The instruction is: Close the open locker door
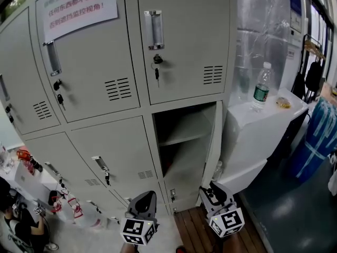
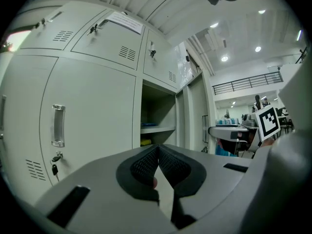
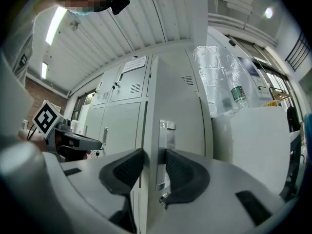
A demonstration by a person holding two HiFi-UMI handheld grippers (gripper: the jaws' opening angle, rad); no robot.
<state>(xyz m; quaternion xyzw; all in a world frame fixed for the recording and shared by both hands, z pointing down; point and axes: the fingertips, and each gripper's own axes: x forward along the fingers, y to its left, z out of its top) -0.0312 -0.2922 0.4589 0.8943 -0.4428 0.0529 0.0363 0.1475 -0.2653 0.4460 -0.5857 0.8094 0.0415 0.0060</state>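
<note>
- The right hand-held gripper (image 3: 154,151) has its jaws partly apart, one on each side of the free edge of the open locker door (image 3: 185,111). No pad clearly presses on the door.
- The left hand-held gripper (image 2: 158,150) has its jaws closed tip to tip with nothing between them, and it points toward the lockers just left of the open one.
- Only the right gripper view shows the door's outer face, with its handle plate (image 3: 166,130) and vent slots (image 3: 187,80). In the head view the door is a thin strip seen edge-on.
- Only the left gripper view looks into the open compartment (image 2: 158,111), where a shelf (image 2: 156,129) has something blue on it and something yellow (image 2: 146,141) below.
- Only the head view shows both marker cubes, side by side, low in front of the lockers.
- The door belongs to the right-hand column, under the closed locker with a key (image 1: 157,71) in its lock.
- It stands upright with its long axis vertical and is hinged on the right. It is swung out roughly square to the locker fronts, with its free edge toward the person.
- Its outer face looks toward the white worktop (image 1: 247,115), which carries a water bottle (image 1: 260,91).
</note>
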